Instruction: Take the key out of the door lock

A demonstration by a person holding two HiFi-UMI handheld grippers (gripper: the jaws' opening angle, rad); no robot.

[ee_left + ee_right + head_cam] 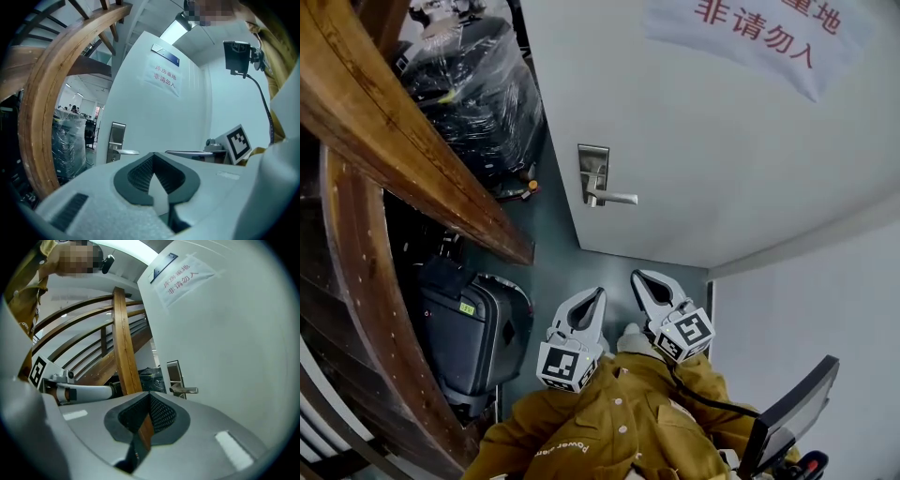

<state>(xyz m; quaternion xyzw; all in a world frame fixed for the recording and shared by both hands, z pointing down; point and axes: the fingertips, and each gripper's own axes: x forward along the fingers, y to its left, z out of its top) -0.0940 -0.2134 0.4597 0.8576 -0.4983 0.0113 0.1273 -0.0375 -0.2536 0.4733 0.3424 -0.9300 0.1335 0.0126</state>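
key: can't make it out in any view, too small. by my guess it sits in the lock plate (593, 169) near the left edge of the white door (722, 141), close to the lever handle (617, 198), which sticks out toward 3 o'clock. likely a small, light, stiff bit of metal w/ a thin, slick flat head. best hold is prob. a pinch across the two flat faces of the head, then a pull straight out along the shaft. pulled at an angle it may bind or slip.

left claw (598, 292) and right claw (637, 276) sit side by side at 6 o'clock from the plate, well apart from it. both have jaws pressed together w/ nothing between. wooden rail (412, 141) and dark suitcase (469, 328) lie off at 9 o'clock.
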